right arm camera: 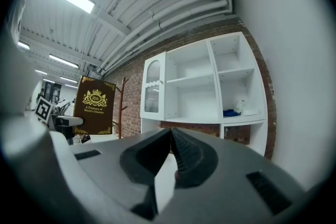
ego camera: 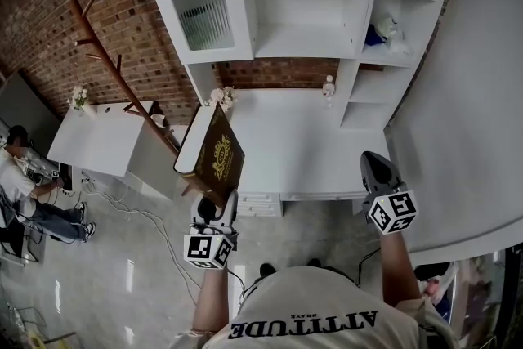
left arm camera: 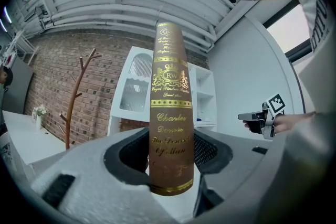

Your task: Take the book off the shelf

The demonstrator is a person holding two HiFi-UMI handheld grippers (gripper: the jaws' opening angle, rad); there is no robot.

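Note:
My left gripper [ego camera: 214, 204] is shut on a brown book with gold print [ego camera: 217, 156], held upright in the air in front of the white shelf unit [ego camera: 310, 45]. In the left gripper view the book's spine [left arm camera: 170, 113] stands between the two pads, which press on its lower end. From the right gripper view the book's front cover [right arm camera: 95, 105] shows at the left, clear of the shelves. My right gripper [ego camera: 377, 167] is shut with nothing in it; its jaws [right arm camera: 170, 152] meet in front of the shelf unit [right arm camera: 202, 86].
A white desk surface [ego camera: 286, 143] lies below the shelves, with small flower pots at its back. A wooden coat stand [ego camera: 122, 86] leans at the left against the brick wall. A curved white wall [ego camera: 474, 110] is close on the right. A person sits at far left [ego camera: 20, 176].

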